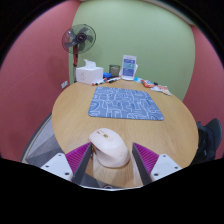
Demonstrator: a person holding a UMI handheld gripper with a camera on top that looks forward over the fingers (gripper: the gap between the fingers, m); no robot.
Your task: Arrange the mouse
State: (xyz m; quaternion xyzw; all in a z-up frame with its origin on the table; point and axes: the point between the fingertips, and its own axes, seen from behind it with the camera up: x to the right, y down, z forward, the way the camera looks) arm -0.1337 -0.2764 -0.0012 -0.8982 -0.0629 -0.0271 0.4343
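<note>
A white computer mouse (109,147) lies on the round wooden table (70,115) near its front edge, between my gripper's (113,160) two fingers. The left pink pad (80,157) is against the mouse's side. A thin strip of wood shows between the mouse and the right pad (146,157). The fingers stand open around the mouse. A blue patterned mouse mat (126,102) lies flat on the middle of the table, beyond the mouse.
A standing fan (78,42) is at the far left by the red wall. A white box (89,72), a boxed item (129,67) and small objects (150,84) sit along the table's far edge. A dark chair (208,138) is at the right.
</note>
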